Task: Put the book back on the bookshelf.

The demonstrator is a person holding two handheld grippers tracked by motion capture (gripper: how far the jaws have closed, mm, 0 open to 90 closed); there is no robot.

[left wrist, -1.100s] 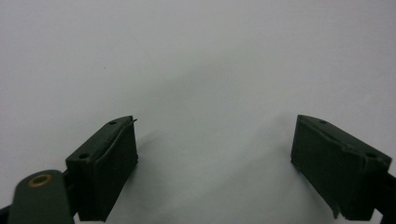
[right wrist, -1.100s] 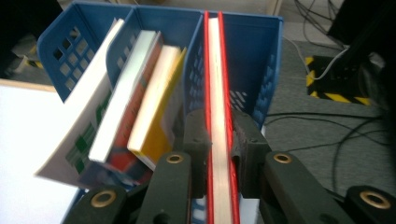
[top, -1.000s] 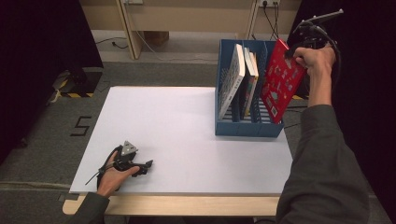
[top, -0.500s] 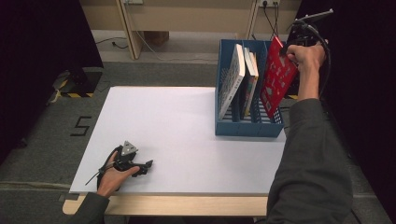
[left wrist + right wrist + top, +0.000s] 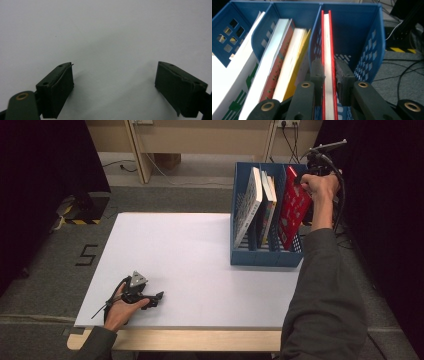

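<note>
White counter [image 5: 200, 255] stretches before you, bare but for a blue file rack [image 5: 265, 256] at its far right. Your right gripper [image 5: 329, 72] has its jaws clamped on the red book [image 5: 329, 45], which stands in the rack's rightmost compartment, its blue walls close on both sides. Just left, the middle compartment holds two books [image 5: 268, 202] and the leftmost a white book [image 5: 248, 205] leaning. Your left gripper [image 5: 145, 296] rests at the near left, well apart, jaws apart with nothing between them.
</note>
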